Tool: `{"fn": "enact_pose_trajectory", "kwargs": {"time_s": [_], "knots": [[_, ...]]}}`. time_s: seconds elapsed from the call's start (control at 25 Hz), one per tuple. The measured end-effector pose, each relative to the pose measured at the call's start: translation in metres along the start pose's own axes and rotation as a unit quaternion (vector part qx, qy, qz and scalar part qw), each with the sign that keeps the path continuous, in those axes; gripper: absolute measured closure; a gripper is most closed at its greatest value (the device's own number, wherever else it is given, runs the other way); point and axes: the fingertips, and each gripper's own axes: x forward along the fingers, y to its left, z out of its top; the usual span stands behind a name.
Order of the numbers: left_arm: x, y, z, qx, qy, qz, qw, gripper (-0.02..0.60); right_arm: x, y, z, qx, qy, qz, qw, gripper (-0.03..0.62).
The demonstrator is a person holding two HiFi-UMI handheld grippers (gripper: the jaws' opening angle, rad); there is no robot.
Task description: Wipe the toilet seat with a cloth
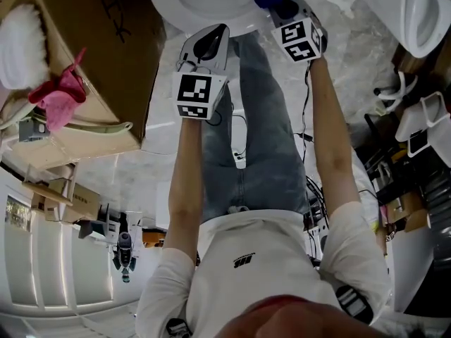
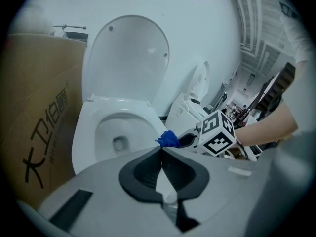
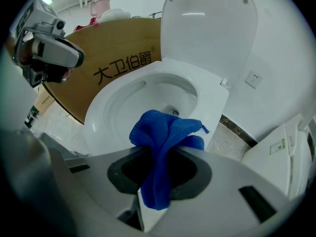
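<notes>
A white toilet stands with its lid raised and its seat down over the bowl. In the head view the toilet seat is at the top edge. My right gripper is shut on a blue cloth, which bunches out over the seat's near rim; whether it touches, I cannot tell. The left gripper view shows the blue cloth at the seat's right front edge, ahead of the right gripper's marker cube. My left gripper is shut with nothing in it, held short of the bowl.
A large cardboard box stands close against the toilet's left side, with a pink cloth and a white fluffy thing on top. Another white toilet and loose fittings crowd the right. A wall socket sits behind.
</notes>
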Motion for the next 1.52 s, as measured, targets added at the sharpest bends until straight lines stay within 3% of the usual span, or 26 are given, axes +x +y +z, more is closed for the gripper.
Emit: {"fn": "enact_pose_trajectory", "kwargs": {"time_s": [0.8,1.52], "knots": [[-0.043,0.027,-0.022,-0.025,-0.007,0.009,0.9996,0.571,-0.004,0.091,-0.01,0.03,0.021,0.019,0.999,0.506],[-0.088,0.075,-0.038,-0.062,-0.011,0.056,0.9964,0.571,0.014,0.173,0.031,-0.01,0.036,0.076,0.996,0.505]]}}
